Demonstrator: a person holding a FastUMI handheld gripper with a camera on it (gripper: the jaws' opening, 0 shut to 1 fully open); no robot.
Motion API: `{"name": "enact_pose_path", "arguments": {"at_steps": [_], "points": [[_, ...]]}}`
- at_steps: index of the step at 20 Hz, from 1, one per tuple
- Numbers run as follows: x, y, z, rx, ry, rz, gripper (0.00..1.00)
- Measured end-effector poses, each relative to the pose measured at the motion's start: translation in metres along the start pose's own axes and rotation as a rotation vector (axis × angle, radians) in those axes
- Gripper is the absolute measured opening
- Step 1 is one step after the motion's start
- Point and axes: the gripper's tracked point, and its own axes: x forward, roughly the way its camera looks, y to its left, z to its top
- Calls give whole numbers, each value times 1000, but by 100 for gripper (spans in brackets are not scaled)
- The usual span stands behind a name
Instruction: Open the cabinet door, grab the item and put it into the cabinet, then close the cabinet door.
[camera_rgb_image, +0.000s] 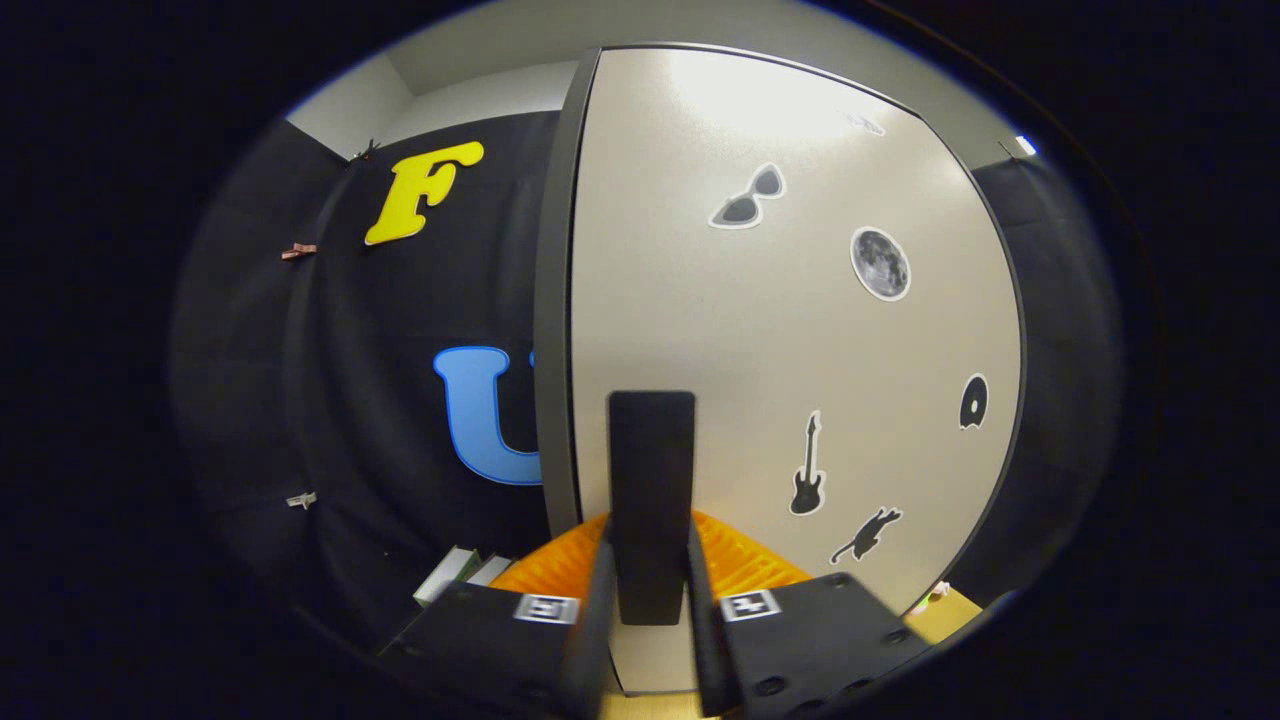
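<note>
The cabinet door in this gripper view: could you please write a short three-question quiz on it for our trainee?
1. True or false: the gripper has its fingers on either side of the door handle.
2. Multiple choice: which sticker sits highest on the cabinet door? A) guitar sticker B) sunglasses sticker C) cat sticker
3. Fill in: the round sticker below and right of the sunglasses shows a ____.

Key: 1 true, the dark upright handle stands between the fingers; 2 B; 3 moon.
</note>
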Motion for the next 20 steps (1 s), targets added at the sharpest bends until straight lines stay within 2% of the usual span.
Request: {"name": "enact_pose_path", "arguments": {"at_steps": [2, 3, 4, 14, 20], "points": [[1, 0, 5, 10, 15, 11, 27], [0, 0, 4, 4, 32, 24, 27], [0, -1, 3, 1, 40, 40, 19], [-55, -12, 7, 18, 56, 251, 19], [-71, -30, 8, 22, 72, 302, 19]]}}
